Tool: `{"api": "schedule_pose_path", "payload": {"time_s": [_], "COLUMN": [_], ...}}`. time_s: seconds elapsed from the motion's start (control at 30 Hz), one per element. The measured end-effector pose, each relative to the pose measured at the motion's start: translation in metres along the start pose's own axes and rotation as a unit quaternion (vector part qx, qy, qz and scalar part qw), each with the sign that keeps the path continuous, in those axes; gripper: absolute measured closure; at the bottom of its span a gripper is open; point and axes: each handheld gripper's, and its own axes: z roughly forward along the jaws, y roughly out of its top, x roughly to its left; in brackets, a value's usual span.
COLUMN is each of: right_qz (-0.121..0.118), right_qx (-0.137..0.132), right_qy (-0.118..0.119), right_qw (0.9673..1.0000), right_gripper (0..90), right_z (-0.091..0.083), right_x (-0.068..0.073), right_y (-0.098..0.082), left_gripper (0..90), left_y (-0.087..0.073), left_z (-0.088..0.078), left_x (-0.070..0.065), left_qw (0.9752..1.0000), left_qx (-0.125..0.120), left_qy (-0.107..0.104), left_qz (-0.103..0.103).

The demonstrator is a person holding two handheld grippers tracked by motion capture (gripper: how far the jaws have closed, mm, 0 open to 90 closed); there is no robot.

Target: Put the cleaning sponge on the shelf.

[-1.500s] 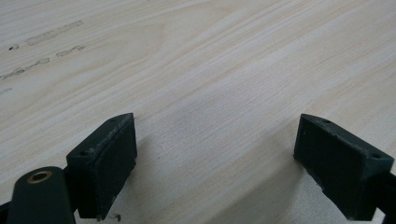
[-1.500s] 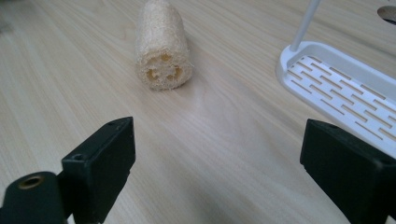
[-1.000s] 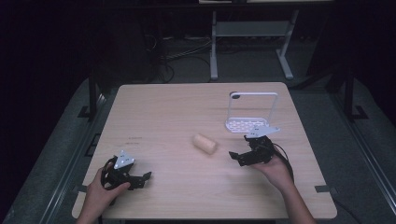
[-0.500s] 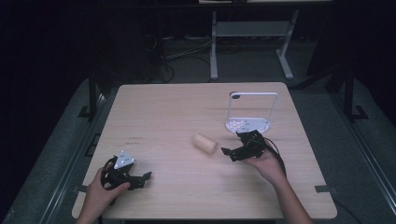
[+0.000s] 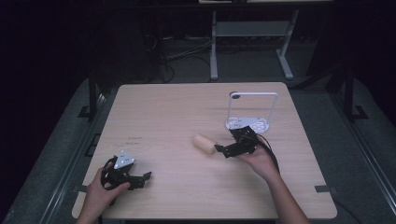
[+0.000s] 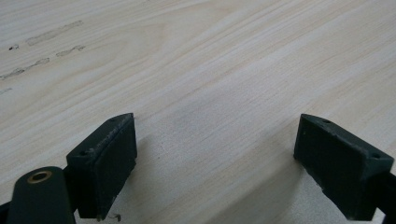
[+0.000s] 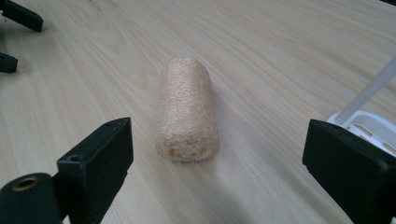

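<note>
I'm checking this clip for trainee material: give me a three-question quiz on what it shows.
1. True or false: the right hand-held gripper is closed on the loofah roll.
2. What lies between the jaws of the left hand-held gripper? A) the roll B) bare table C) the rack
3. What stands on the table just beyond the right hand?

Key
1. False: its jaws are open, either side of the roll, apart from it.
2. B.
3. A white wire rack.

Pale wooden table (image 5: pixel 177 107), tan loofah roll (image 5: pixel 204 143) lying mid-table, white wire rack (image 5: pixel 250 122) standing beside it
</note>
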Motion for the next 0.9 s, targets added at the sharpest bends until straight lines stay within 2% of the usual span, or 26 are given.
{"api": "schedule_pose_path", "payload": {"time_s": [0.47,0.63,0.8,0.9], "right_qz": [-0.006,-0.007,-0.014,-0.009], "right_qx": [0.002,0.016,0.023,0.026], "right_qy": [0.01,0.021,0.021,0.024], "right_qw": [0.9999,0.9996,0.9994,0.9993], "right_gripper": [8.5,8.5,8.5,8.5], "right_z": [0.019,0.03,0.04,0.045], "right_x": [0.004,0.007,0.01,0.011], "right_y": [0.012,0.015,0.014,0.014], "left_gripper": [12.7,12.7,12.7,12.7], "left_y": [0.0,0.0,0.0,0.0], "left_z": [0.0,0.0,0.0,0.0], "left_x": [0.0,0.0,0.0,0.0], "left_qw": [1.0,1.0,1.0,1.0], "left_qx": [-0.001,0.0,0.0,0.0], "left_qy": [0.0,0.0,0.0,0.0], "left_qz": [-0.001,-0.001,-0.001,0.0]}}
